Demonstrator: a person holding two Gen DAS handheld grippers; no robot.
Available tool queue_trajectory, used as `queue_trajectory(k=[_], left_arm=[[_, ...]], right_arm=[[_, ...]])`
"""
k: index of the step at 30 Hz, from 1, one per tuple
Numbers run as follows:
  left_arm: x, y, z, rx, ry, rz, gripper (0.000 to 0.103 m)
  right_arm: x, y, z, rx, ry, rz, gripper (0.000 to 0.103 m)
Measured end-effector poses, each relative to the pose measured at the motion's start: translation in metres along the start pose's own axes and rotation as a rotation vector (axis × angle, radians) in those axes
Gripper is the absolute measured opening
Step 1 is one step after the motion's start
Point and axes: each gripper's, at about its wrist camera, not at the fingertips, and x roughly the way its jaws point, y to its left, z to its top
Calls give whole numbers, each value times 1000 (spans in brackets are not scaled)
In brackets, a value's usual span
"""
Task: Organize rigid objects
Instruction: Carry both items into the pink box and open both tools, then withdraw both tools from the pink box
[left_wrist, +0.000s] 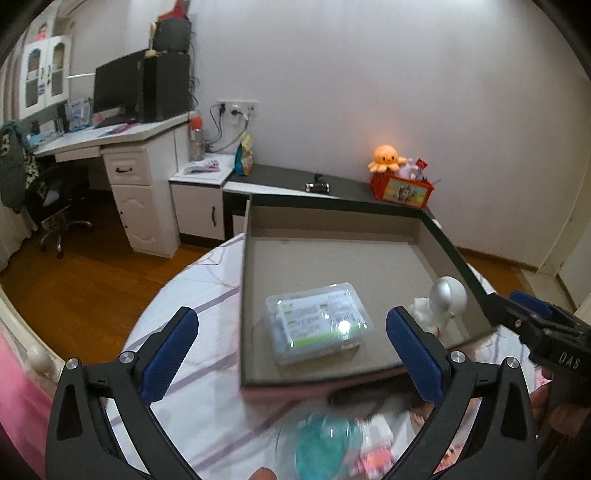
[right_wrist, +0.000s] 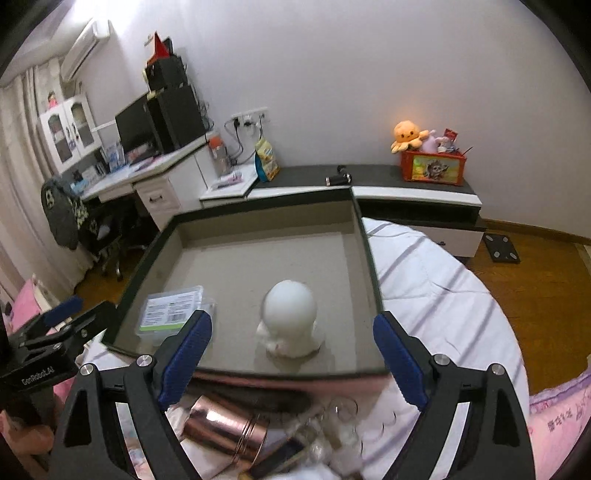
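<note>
We've got both tools over the near edge of the shallow grey cardboard tray w/ dark rim (right_wrist: 369, 254), which sits on the bed w/ white striped sheet (right_wrist: 443, 295). Left tool (left_wrist: 291, 354) is spread wide, nothing between its blue pads; right tool (right_wrist: 291, 354) is also released, jaws apart & empty.

Two items are already in the tray: a clear plastic clamshell pack w/ green-white label (left_wrist: 319, 321) lying flat at near left, and a white round-headed figurine (right_wrist: 291, 317) standing at near right, just beside it but not touching.

Still outside, on the bed near the tray's front edge: a copper-coloured metal cylinder on its side (right_wrist: 225, 428), a small clear glass piece (right_wrist: 343, 413), a teal round object (left_wrist: 325, 443) & a pink-white blocky toy (left_wrist: 373, 439), both blurred.

Next step, as we judge it: pick from that near pile. For the copper cylinder, approach across its width, pads on the round sides, not end to end, since it may roll. Lift clear of the rim before moving in. Place toward the far, bare half of the tray so the figurine isn't knocked over. Glass: gentle squeeze, could slip.
</note>
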Motion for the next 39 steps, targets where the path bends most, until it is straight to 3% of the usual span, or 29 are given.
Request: queue_trajectory(k=[6,15,28,39], left_arm=[[-52,0,-16,15,-67,24,103],[-107,-8,-50,24,-96,41,103],[-160,-9,-93,18,-107,42,103],[-185,-11,-105,17,-132,39,103]], right_arm=[[-57,9,-12,9,-96,-7,91],[-118,24,-43,-11,-184,-55,91],[-159,39,-99,-31,-196,-77,91],[-188,48,-113,-37,-240,-103,91]])
